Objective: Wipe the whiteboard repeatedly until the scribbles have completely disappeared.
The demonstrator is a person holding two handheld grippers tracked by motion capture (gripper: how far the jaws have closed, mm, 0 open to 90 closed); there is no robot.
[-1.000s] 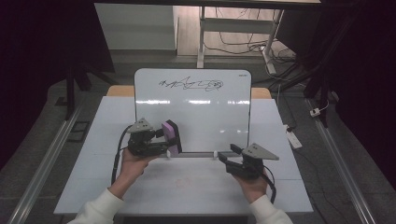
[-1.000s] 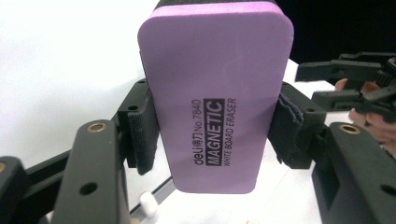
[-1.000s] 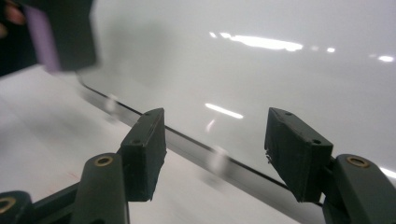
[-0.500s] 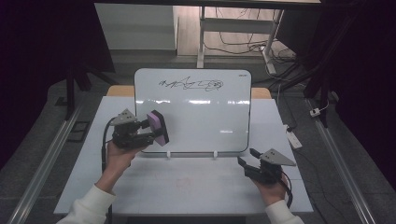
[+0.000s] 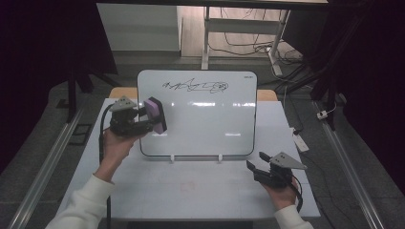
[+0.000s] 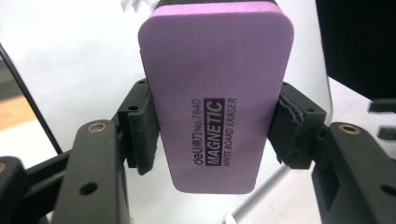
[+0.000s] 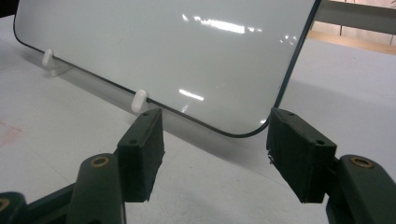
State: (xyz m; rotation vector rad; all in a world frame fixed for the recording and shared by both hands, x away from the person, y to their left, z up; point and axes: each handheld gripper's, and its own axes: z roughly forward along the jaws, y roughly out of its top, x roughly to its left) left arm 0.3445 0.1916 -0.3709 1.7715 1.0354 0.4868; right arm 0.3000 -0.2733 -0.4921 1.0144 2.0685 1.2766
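A white board [image 5: 205, 119] stands tilted on two white pegs [image 5: 172, 156] on the white table [image 5: 191, 195], with a black scribble [image 5: 193, 87] near its top. My left gripper [image 5: 152, 120] is raised at the board's left edge and shut on a purple magnetic eraser [image 5: 156, 113]. In the left gripper view the pads [image 6: 140, 135] press on both long sides of the eraser [image 6: 215, 70], with the board behind it. My right gripper [image 5: 255, 169] rests low by the board's lower right corner. Its jaws have just been opening slightly, and nothing is between them [image 7: 215, 140]; the board [image 7: 163, 46] is ahead.
A white power strip [image 5: 301, 141] lies off the table's right edge. Desk legs and cables [image 5: 239, 43] stand on the floor behind the board. Metal rails [image 5: 43, 167] run along both sides of the table. A faint red mark [image 5: 188, 186] is on the tabletop.
My left hand has lifted the eraser up and to the left, from the board's lower left to its left edge. My right hand has moved right, from below the board toward the table's right side.
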